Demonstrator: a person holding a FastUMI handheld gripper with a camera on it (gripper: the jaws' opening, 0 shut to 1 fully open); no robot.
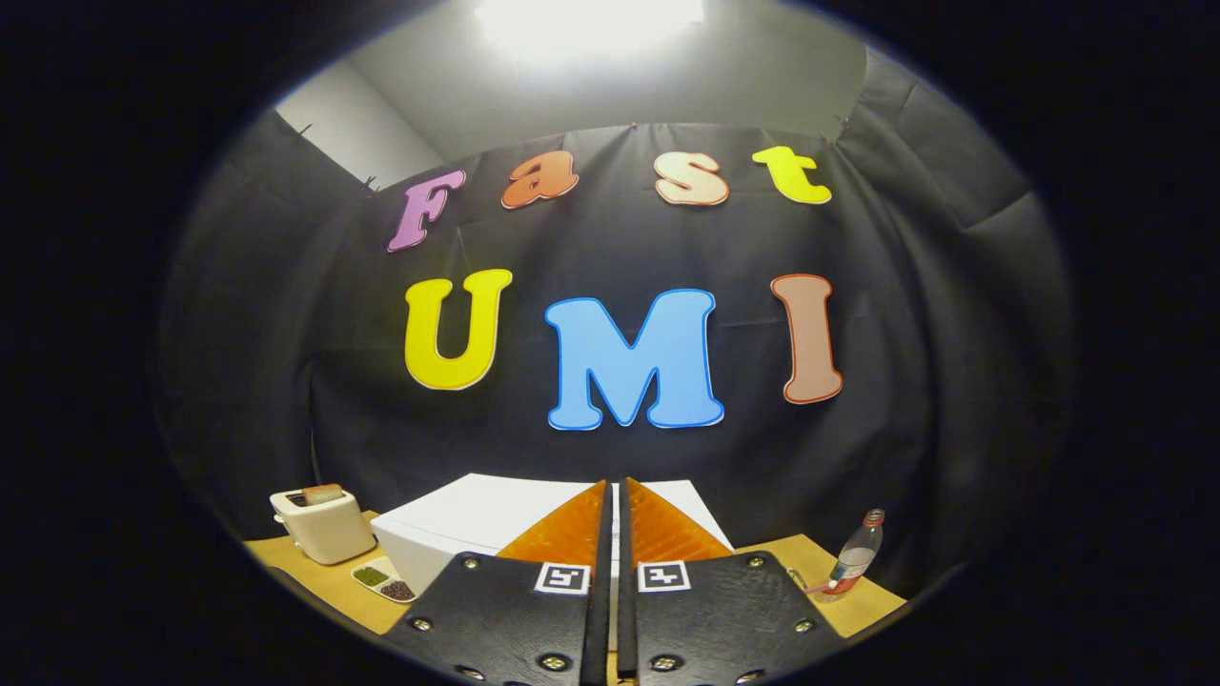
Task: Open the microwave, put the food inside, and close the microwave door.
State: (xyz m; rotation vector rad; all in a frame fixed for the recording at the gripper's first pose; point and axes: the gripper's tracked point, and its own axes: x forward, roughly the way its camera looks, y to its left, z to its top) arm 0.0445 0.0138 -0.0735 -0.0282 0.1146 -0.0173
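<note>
Tool [615, 488] fingers nearly together, holding nothing; beyond them the microwave [448, 524], long axis crosswise.

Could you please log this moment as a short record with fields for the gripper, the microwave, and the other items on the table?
gripper: gripper fingers closed together, nothing between them, held above the microwave
microwave: white microwave just beyond the fingers, seen from above; door state cannot be told
toaster: cream toaster beside the microwave, bread in its slot
dish: small divided dish in front of the toaster
bottle: clear bottle on the table, other side
</note>
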